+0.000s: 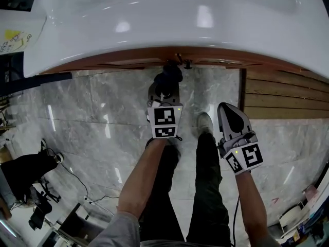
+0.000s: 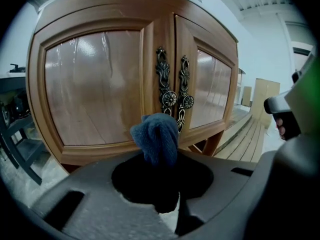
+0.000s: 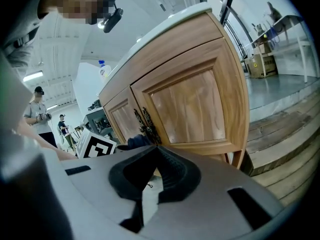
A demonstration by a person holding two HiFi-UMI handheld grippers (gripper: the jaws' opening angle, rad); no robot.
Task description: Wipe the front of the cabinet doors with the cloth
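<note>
Grey marble floor runs beneath a wooden cabinet topped by a white basin. Nearest, my left gripper is clamped on the blue cloth, low centre of its view. My right gripper is closed on nothing. Beyond the cloth stand the cabinet doors. I can't tell whether it touches them. Their ornate handles could snag the cloth and tug it loose.

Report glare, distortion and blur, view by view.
Head view: bright reflections on the white sink top, edges bowed. Left gripper view: sheen on the left cabinet door, fisheye-curved; cloth sharp. Right gripper view: strong fisheye, dark vignetted corners.
</note>
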